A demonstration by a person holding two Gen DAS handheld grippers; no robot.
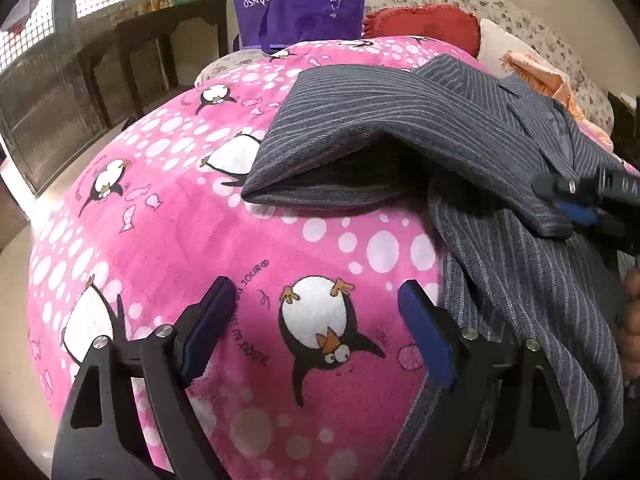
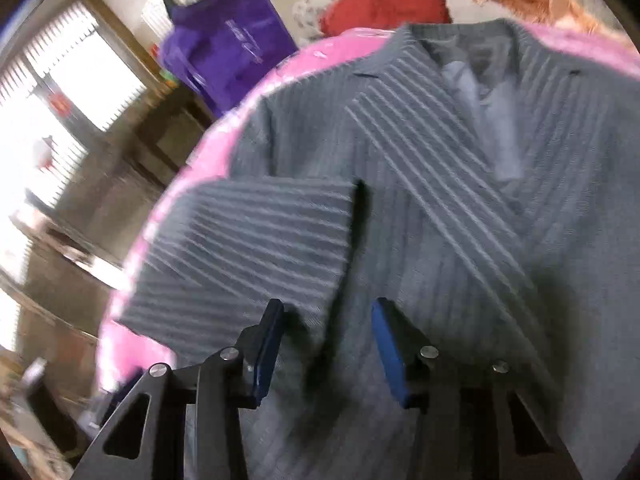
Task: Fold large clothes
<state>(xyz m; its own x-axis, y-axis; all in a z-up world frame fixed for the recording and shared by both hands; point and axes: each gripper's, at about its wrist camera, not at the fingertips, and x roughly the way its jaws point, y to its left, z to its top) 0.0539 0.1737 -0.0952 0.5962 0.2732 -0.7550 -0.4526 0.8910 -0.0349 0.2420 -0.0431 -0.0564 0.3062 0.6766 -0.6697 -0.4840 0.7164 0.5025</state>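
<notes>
A grey pinstriped suit jacket [image 1: 400,120] [image 2: 440,208] lies on a pink penguin blanket [image 1: 200,240] [image 2: 224,136], collar at the far end. One sleeve [image 2: 248,248] is folded across its front. My left gripper [image 1: 316,286] stands open over bare blanket, just left of the jacket's hem, with nothing between its fingers. My right gripper [image 2: 328,304] hovers over the jacket's lower front beside the sleeve cuff, jaws partly apart with no cloth pinched between the pads. It also shows at the right edge of the left wrist view, where the right gripper [image 1: 580,204] is against a jacket fold.
A purple bag [image 1: 300,0] [image 2: 232,52] stands beyond the blanket's far edge. A red cushion [image 1: 424,24] [image 2: 384,0] and peach cloth [image 1: 552,80] [image 2: 532,0] lie behind the jacket. A dark wooden table [image 1: 132,56] and windows are at the left. A hand [image 1: 632,312] shows at the right.
</notes>
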